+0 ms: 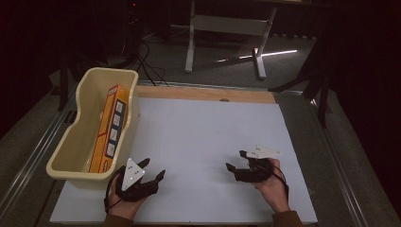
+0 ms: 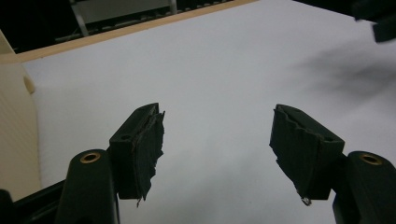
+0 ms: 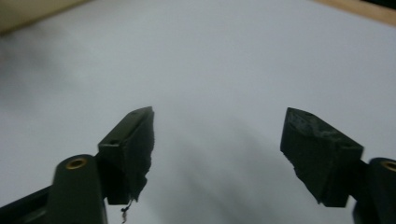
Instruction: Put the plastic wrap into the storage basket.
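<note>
Nearest the person's edge of the desk [image 1: 198, 142], both hands are parked on the white sheet with nothing in them. The left gripper [image 1: 150, 174] sits toward the near left corner, just beside the tub, and its own view shows the two black jaws standing wide apart with only bare white surface between them, so it's empty. The right gripper [image 1: 236, 161] is toward the near right, well apart from the left one, pointing inward across the sheet; its jaws also stand spread wide with nothing between them, and its view is a bit blurry. My guess is both are just resting low and open because the job looks pretty much wrapped up, not because they're lining up on anything. Moving farther out, the middle of the white sheet has nothing on it. Along the left edge sits the cream tub [image 1: 61, 158], long side running away from the person, and inside it the orange box [image 1: 109, 127] leans on its long edge against the right wall, tilted rather than flat, probably since it was simply let go there and the wall caught it. At the far edge a strip of bare wood [image 1: 203, 93] shows past the sheet, and beyond that it's dark floor and a table frame.
</note>
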